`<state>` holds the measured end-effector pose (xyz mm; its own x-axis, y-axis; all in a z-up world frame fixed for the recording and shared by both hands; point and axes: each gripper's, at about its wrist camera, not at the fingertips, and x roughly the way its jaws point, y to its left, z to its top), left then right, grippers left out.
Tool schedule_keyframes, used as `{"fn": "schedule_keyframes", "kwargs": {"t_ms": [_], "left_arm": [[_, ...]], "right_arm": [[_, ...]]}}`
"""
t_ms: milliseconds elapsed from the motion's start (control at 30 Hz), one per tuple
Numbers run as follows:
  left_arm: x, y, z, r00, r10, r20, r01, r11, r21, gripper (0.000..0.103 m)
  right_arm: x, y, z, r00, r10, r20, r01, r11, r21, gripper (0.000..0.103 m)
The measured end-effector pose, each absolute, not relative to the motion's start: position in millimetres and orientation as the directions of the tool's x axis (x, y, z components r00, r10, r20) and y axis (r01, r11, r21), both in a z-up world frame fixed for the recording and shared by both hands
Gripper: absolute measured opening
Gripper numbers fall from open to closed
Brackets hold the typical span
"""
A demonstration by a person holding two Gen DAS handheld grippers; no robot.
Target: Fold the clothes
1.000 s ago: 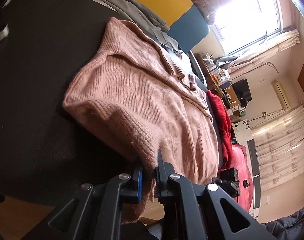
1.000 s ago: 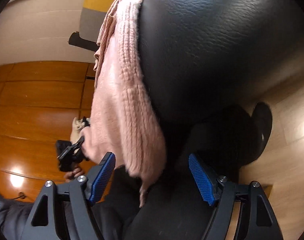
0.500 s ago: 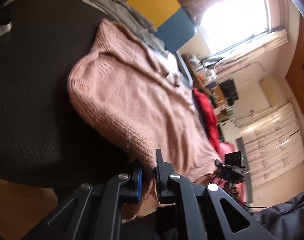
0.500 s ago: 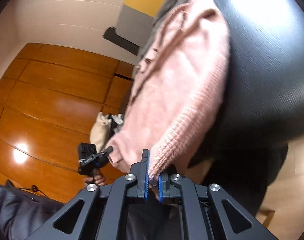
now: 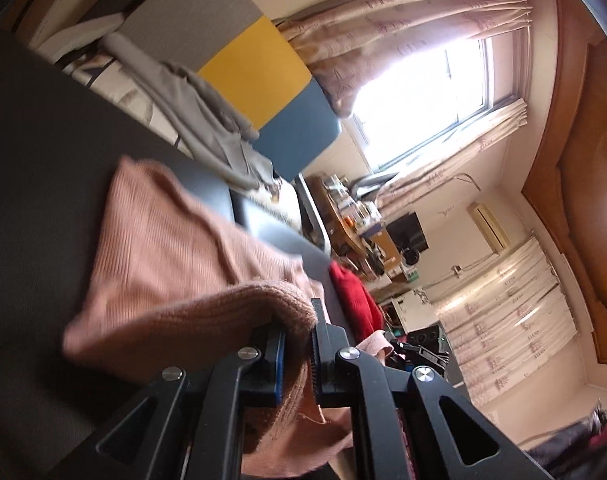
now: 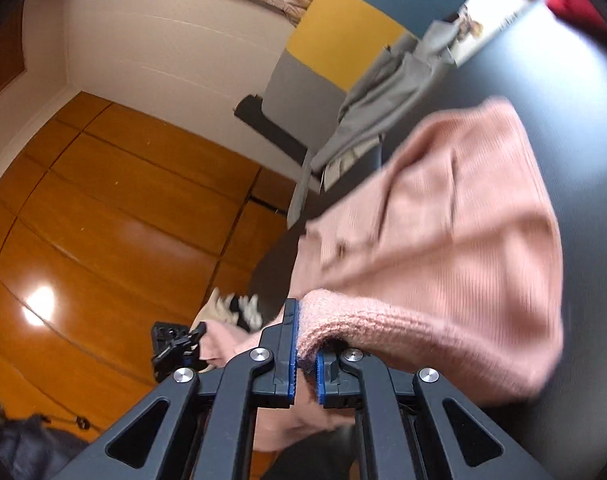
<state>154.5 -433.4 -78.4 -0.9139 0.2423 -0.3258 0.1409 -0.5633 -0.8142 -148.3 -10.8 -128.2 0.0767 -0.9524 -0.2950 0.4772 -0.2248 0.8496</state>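
**Materials and finishes**

Pink sweater (image 5: 171,264) is showing as ribbed knit wool, fuzzy and thicker at the hem. Left gripper (image 5: 297,354) and right gripper (image 6: 305,350) are looking like matt black plastic with bright metal screws and blue ridged rubber pads (image 6: 290,354). Black surface (image 5: 35,168) under the sweater is reading as smooth, slightly sheeny leatherette. Wood panels (image 6: 103,216) are shining glossy, lacquered orange. Grey garment (image 5: 207,120) is looking like plain matt woven cloth. Curtains (image 5: 403,12) are hanging as thin patterned fabric.

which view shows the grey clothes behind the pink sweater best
The left wrist view: the grey clothes lie spread out, sharp and unhidden beyond the pink sweater. The right wrist view shows them smaller, bunched at the dark surface's edge.
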Motion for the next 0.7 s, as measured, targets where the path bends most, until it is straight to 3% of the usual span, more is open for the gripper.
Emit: {"fn": "schedule_keyframes", "kwargs": {"t_ms": [167,300,400,500,600,667,700], "left_arm": [[81,-492,-105,-0.907,0.206,-0.368,0.223,-0.507,-0.832,0.008],[47,-527,-165,-0.865,0.194,-0.463,0.362,-0.397,-0.843,0.008],[52,-533,-190,-0.878,0.189,-0.441,0.367,-0.326,-0.871,0.008],[61,-536,-212,-0.896,0.177,-0.408,0.358,-0.257,-0.898,0.010],[70,-533,-225,-0.899,0.166,-0.404,0.362,-0.236,-0.902,0.013],[78,-525,-229,-0.896,0.162,-0.413,0.368,-0.248,-0.896,0.013],[83,-520,-231,-0.899,0.161,-0.408,0.363,-0.250,-0.898,0.013]], "right_arm": [[-219,-56,-132,0.007,-0.938,-0.347,0.451,-0.307,0.838,0.007],[-264,-89,-163,-0.006,-0.903,-0.429,0.372,-0.400,0.838,0.007],[-280,-96,-193,0.019,-0.883,-0.470,0.306,-0.442,0.843,0.011],[-283,-89,-211,0.023,-0.900,-0.436,0.246,-0.417,0.875,0.012],[-280,-74,-222,0.015,-0.944,-0.330,0.181,-0.322,0.929,0.025],[-273,-64,-215,-0.007,-0.973,-0.230,0.175,-0.228,0.958,0.051],[-270,-59,-212,-0.019,-0.984,-0.180,0.172,-0.180,0.968,0.073]]}}
